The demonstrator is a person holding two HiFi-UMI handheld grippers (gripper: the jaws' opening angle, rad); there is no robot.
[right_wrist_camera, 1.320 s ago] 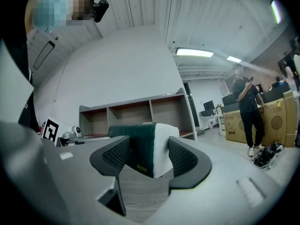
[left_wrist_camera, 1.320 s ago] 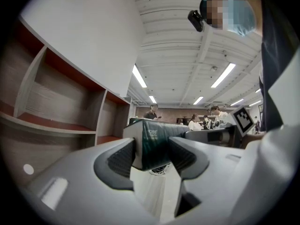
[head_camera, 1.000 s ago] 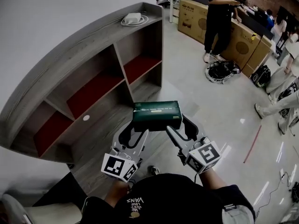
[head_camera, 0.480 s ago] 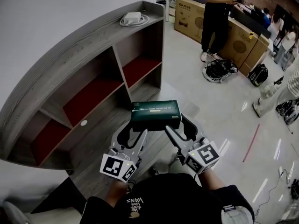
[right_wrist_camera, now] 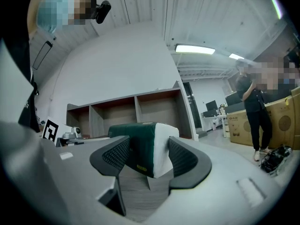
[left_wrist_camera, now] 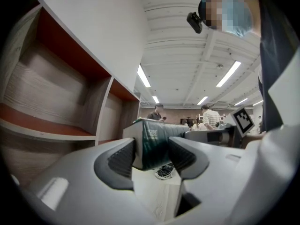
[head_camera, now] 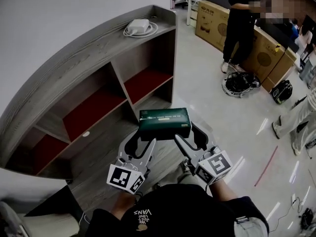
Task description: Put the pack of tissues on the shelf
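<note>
A dark green pack of tissues [head_camera: 165,123] hangs in the air in front of the grey wooden shelf [head_camera: 116,76], held between both grippers. My left gripper [head_camera: 139,141] is shut on its left end, where the pack [left_wrist_camera: 157,142] sits between the dark pads [left_wrist_camera: 123,159]. My right gripper [head_camera: 192,138] is shut on the right end, and there the pack's white end face [right_wrist_camera: 164,144] shows between the jaws. The shelf's compartments [head_camera: 93,106] have red backs and nothing in them.
A white power adapter with a coiled cable [head_camera: 138,27] lies on top of the shelf. A person in black [head_camera: 240,28] stands by cardboard boxes [head_camera: 213,18] at the back right. A dark bag [head_camera: 239,83] lies on the pale floor [head_camera: 212,102].
Both grippers keep the pack in the same hold. The head view has shifted slightly, so the shelf and the people at the back sit a little differently in frame.
</note>
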